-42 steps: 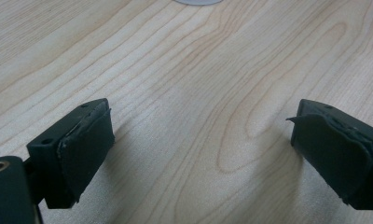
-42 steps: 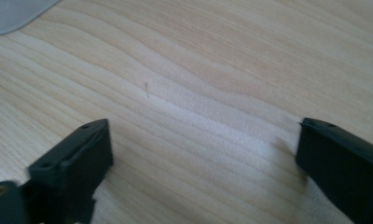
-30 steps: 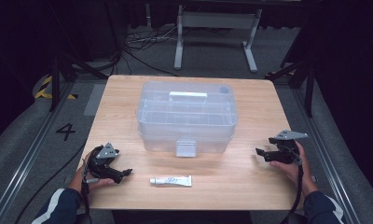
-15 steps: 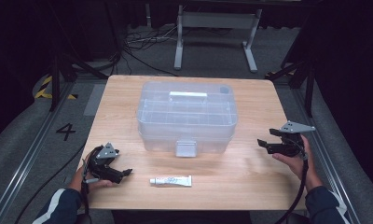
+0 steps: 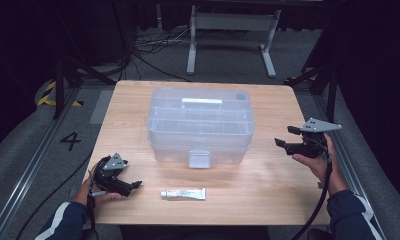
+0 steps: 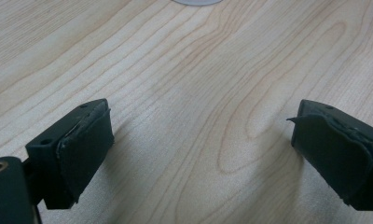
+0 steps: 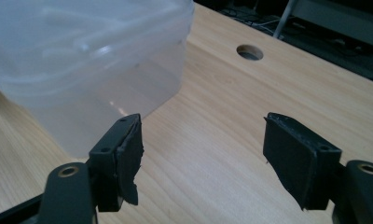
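Note:
A clear plastic storage box [image 5: 200,125] with a lid, a top handle and a front latch [image 5: 199,158] stands shut in the middle of the wooden table [image 5: 248,185]. In front of it lies a small white tube [image 5: 183,193]. My left gripper [image 5: 134,186] rests low at the table's near left, open, its pads [image 6: 84,144] wide apart over bare wood. My right gripper [image 5: 283,137] is held above the table's right side, open and empty, pointing toward the box's right end [image 7: 82,70].
A round cable hole [image 7: 250,52] sits in the tabletop beyond the right gripper. Cables [image 5: 148,47] and a metal stand [image 5: 231,30] occupy the floor behind the table. A floor rail with a number 4 mark [image 5: 70,141] runs along the left.
My right gripper has risen and moved up and away from the near edge, staying open. The left gripper, the box and the tube have not moved.

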`<state>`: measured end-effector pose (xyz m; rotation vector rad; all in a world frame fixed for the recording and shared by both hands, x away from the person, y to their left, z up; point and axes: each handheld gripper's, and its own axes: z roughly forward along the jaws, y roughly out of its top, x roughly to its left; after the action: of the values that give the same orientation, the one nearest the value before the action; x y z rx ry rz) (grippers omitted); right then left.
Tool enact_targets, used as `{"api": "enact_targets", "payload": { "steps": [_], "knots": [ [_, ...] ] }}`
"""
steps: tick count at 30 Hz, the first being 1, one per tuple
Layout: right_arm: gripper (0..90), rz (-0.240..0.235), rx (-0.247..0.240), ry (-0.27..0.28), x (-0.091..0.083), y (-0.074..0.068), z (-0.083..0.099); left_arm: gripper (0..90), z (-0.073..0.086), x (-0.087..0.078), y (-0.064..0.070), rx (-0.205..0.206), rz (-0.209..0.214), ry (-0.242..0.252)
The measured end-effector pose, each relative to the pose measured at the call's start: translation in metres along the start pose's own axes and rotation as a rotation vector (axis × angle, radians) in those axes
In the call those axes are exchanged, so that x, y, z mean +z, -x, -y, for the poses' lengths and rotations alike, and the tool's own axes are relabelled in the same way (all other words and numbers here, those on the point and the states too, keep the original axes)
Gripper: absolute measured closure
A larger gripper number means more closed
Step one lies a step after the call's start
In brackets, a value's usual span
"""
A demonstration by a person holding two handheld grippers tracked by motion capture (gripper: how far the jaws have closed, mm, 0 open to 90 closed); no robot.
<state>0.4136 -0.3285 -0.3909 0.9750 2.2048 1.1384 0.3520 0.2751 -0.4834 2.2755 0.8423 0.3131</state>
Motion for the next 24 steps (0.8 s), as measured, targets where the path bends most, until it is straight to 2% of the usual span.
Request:
{"api": "enact_targets", "payload": {
  "steps": [6,24],
  "knots": [
    [29.8,-0.010,-0.015,0.044,-0.001,-0.002,-0.022,5.7,0.000,0.000,0.000,-0.003,0.001,0.000],
    [31.9,-0.043,-0.084,0.068,0.006,-0.016,-0.067,5.7,0.000,0.000,0.000,-0.004,0.001,0.001]
  ]
}}
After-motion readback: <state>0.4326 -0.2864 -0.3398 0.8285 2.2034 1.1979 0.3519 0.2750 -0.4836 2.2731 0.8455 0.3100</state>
